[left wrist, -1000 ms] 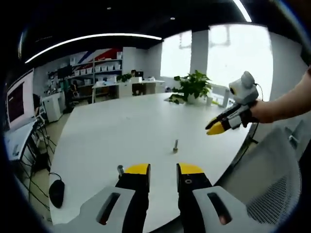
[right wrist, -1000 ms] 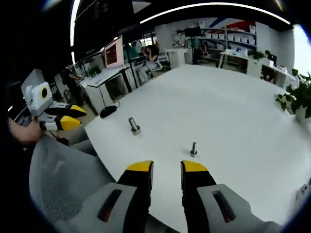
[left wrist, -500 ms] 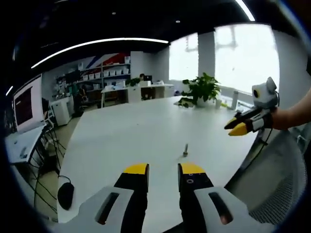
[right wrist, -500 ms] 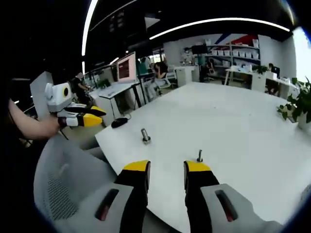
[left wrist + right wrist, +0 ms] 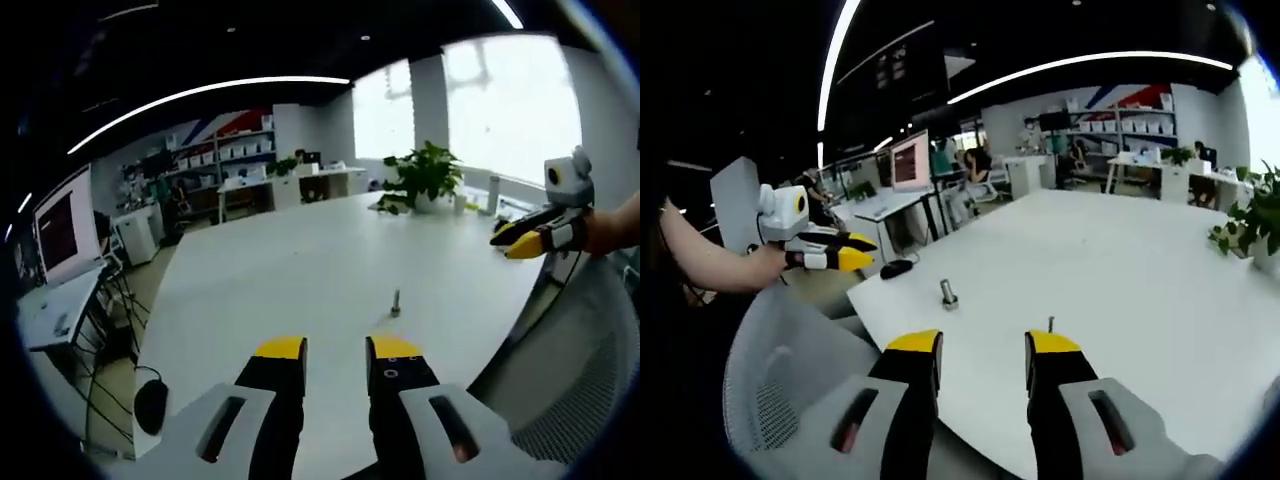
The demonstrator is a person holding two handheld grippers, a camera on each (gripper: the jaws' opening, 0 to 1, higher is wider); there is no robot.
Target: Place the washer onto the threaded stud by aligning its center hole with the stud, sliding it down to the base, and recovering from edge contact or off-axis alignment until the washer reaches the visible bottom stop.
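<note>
From the left gripper view I see my left gripper (image 5: 335, 350) with its yellow-tipped black jaws standing apart, nothing between them, held above the near edge of the large white oval table (image 5: 290, 260). Just beyond the jaw tips, a small upright grey metal threaded stud (image 5: 396, 302) stands on the tabletop, thin and bare along its shaft as far as I can tell. My right gripper (image 5: 528, 240) comes in from the right of that view, over the table's edge and well apart from the stud.

In the right gripper view my right gripper (image 5: 980, 345) also has its jaws parted and empty. The threaded stud (image 5: 1050, 325) pokes up just past the right jaw tip. Further off on the table stands a short grey metal bolt-like piece with a wider ring at its base (image 5: 949, 294); I cannot tell whether that ring is the washer. My left gripper (image 5: 840, 255) hangs at the left beyond the table's edge, above a grey mesh chair back (image 5: 780, 390).
</note>
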